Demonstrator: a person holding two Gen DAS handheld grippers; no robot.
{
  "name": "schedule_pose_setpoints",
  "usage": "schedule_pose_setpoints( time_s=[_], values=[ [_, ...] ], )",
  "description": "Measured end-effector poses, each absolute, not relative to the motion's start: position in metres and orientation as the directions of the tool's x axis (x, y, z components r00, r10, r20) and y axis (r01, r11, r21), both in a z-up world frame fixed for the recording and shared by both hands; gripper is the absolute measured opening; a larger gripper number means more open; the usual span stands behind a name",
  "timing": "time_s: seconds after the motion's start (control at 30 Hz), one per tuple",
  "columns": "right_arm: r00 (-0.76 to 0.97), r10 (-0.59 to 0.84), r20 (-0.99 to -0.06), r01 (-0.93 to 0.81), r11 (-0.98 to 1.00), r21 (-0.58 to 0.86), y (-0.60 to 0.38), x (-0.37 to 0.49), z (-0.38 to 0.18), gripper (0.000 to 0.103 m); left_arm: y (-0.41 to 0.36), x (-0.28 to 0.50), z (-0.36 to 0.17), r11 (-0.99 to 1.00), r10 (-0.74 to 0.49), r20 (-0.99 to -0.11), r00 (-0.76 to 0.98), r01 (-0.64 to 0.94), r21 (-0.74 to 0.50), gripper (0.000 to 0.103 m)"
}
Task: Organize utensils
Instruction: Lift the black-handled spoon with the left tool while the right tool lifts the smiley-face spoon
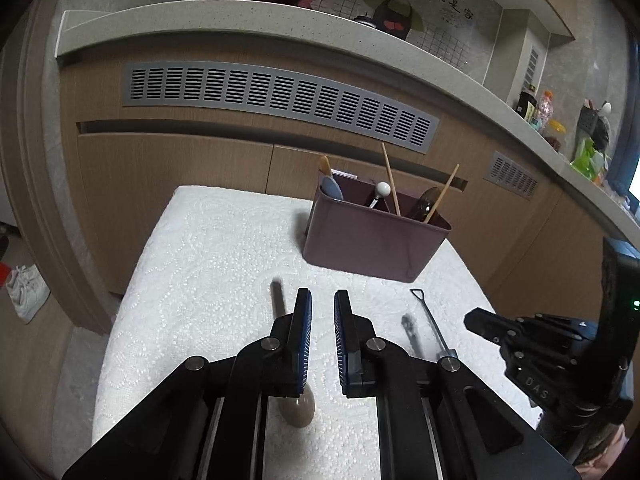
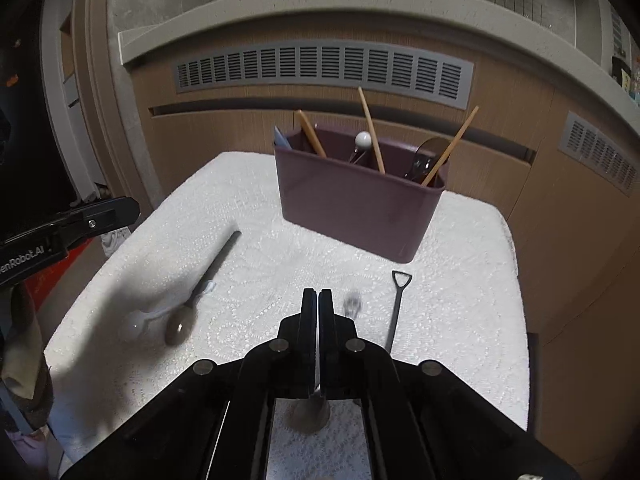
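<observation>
Nearby, a shovel-handled utensil [image 2: 396, 308] lies before the purple caddy [image 2: 352, 208] holding chopsticks [image 2: 371, 130].

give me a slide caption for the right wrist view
Right tongs shut on a spoon over the white towel, facing the purple utensil caddy.

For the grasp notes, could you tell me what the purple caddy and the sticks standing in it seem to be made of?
The purple caddy looks like moulded plastic, with smooth matte walls and rounded corners. The sticks look like bare wood or bamboo: pale tan, thin and straight.
</observation>
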State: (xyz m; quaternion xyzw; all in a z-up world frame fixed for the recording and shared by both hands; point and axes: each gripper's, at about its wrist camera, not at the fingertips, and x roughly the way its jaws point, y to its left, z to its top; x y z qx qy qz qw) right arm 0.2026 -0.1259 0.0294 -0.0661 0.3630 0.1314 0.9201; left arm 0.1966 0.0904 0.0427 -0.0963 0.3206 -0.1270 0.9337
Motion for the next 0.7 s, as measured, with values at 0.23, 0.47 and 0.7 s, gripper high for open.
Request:
schedule_pose_setpoints(
  time_s=[0.23, 0.47, 0.7],
  values=[
    [0.635, 0.203, -0.745, -0.276, 0.961, 0.027, -0.139, 0.208, 0.01, 0.002, 0.1, 0.208, 0.014, 0.964, -0.239, -0.682, 0.691, 0.085, -0.252, 0.012],
    [0.544, 0.178, -0.82, -0.248, 0.968, 0.046, -0.14, 0.194, -0.042, 0.026, 0.108, 0.201, -0.019, 0.97, -0.204, -0.735, 0.647, 0.033, -0.24, 0.026],
    [0.543, 0.154, -0.825, -0.206, 0.977, 0.047, -0.133, 0.183, -0.059, 0.036, 0.122, 0.191, -0.029, 0.962, -0.205, -0.73, 0.652, -0.002, -0.272, 0.04]
  ],
)
